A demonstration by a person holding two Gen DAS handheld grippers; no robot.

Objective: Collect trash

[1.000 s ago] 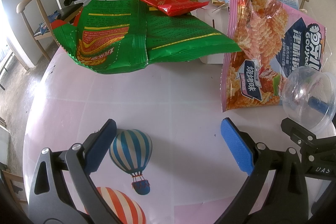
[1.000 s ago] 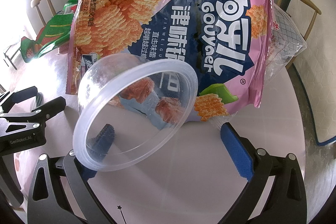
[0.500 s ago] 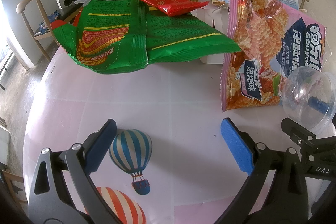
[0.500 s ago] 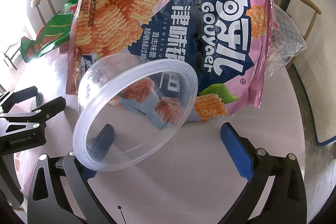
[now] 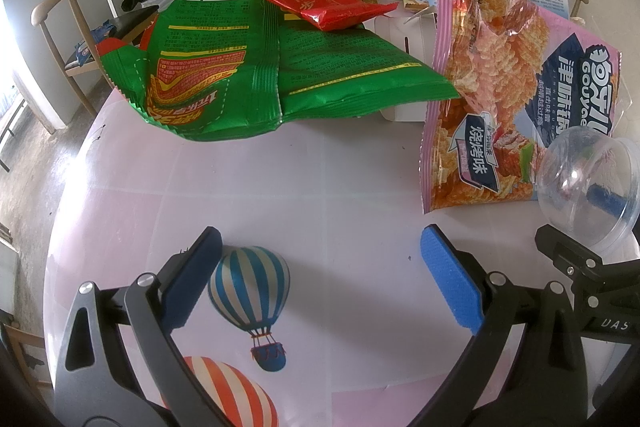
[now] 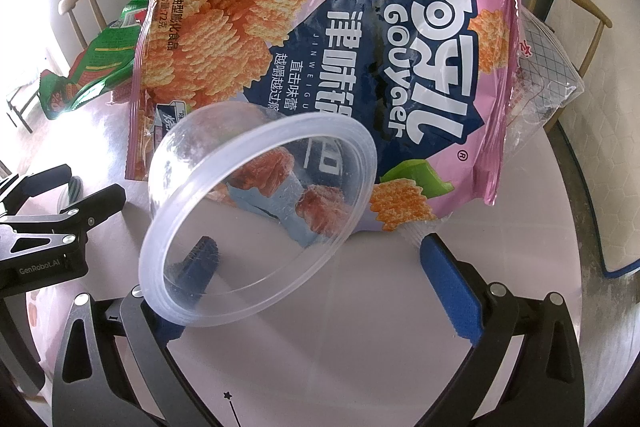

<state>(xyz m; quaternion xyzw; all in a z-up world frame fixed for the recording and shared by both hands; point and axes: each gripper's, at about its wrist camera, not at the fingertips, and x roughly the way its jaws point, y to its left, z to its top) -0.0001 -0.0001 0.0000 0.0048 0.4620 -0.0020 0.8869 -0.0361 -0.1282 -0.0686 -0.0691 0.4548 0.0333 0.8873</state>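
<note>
A clear plastic cup (image 6: 256, 211) hangs tilted over the left finger (image 6: 196, 267) of my open right gripper (image 6: 320, 267); that finger is inside the cup. The cup also shows in the left wrist view (image 5: 588, 187). Behind it stands a pink chip bag (image 6: 320, 67), also in the left wrist view (image 5: 500, 95). A green snack bag (image 5: 260, 67) with a red packet (image 5: 320, 3) on top lies at the far side. My left gripper (image 5: 320, 275) is open and empty above the table.
The round table (image 5: 320, 179) has a pink cloth with balloon prints. A white box (image 5: 408, 31) sits behind the bags. A clear plastic bag (image 6: 548, 67) lies right of the pink bag. Wooden chairs (image 5: 60, 27) stand around.
</note>
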